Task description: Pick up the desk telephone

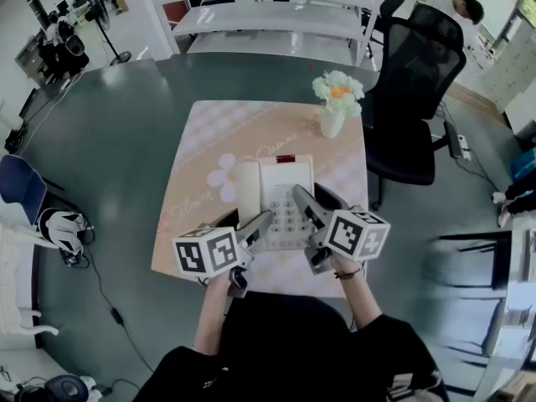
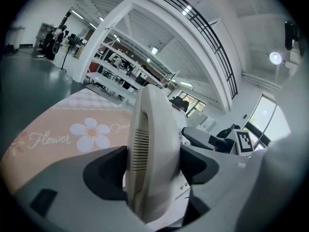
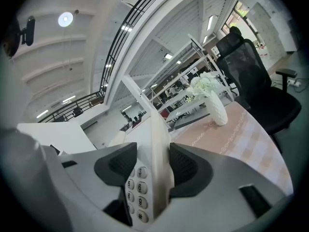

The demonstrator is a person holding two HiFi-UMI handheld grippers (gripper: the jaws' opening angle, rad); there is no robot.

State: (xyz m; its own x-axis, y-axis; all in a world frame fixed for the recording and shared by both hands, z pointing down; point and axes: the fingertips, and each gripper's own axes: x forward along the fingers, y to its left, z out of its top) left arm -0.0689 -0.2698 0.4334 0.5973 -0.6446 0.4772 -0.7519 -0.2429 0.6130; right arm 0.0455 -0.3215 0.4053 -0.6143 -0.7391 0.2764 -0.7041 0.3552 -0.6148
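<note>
Head view: left gripper was clamped on the handset side of the desk telephone, right gripper clamped beside the keypad; raising both together and level seemed wisest.

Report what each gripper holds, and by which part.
Left gripper clamps the handset of the desk telephone at its near end. Right gripper clamps the telephone's right edge, beside the keypad.

Your light is bright, even, from overhead; a lamp glares, gripper views curve toward dark corners, and the phone looks soft close up.
</note>
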